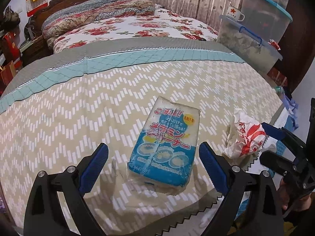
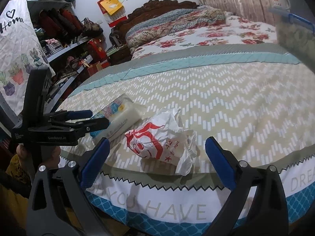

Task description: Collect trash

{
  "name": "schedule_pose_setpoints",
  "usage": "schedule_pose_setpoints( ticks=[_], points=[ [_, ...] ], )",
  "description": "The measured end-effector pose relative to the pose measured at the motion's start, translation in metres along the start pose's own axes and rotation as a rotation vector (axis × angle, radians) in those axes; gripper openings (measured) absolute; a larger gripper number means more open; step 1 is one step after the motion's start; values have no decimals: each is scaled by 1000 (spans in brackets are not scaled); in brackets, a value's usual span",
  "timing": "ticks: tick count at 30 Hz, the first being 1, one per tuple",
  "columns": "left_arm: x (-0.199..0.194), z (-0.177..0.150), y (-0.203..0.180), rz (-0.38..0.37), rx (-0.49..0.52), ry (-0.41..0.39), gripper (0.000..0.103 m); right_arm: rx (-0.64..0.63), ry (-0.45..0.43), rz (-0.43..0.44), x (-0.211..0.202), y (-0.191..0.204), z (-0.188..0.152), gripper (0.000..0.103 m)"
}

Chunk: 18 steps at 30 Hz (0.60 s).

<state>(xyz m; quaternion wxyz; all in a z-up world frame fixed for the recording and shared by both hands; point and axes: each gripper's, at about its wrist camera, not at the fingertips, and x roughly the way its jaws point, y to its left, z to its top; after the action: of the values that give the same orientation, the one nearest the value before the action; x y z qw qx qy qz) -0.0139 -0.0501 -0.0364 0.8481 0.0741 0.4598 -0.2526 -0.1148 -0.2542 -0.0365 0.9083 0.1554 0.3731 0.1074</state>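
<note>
Trash lies before both my claws: my left gripper (image 1: pixel 153 167) gapes empty around the near end of the blue-and-white packet (image 1: pixel 164 147), my right gripper (image 2: pixel 157 161) spread wide before the crumpled wrapper (image 2: pixel 159 139), both resting on the chevron bedspread (image 1: pixel 69 118).

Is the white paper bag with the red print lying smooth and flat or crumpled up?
Crumpled. The white paper bag is creased and bunched into a lump on the bedspread, its red print folded over itself.

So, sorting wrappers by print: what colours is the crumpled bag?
White with red print, the crumpled bag shows best in the right wrist view.
</note>
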Motion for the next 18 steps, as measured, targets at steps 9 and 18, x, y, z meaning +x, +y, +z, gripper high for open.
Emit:
schedule_pose_setpoints(
  ticks=[9, 18],
  points=[
    [8, 0, -14, 19, 43, 16, 89, 45, 23, 24, 10, -7, 0, 96],
    [13, -4, -14, 39, 55, 24, 85, 174, 40, 75, 19, -23, 0, 96]
  ],
)
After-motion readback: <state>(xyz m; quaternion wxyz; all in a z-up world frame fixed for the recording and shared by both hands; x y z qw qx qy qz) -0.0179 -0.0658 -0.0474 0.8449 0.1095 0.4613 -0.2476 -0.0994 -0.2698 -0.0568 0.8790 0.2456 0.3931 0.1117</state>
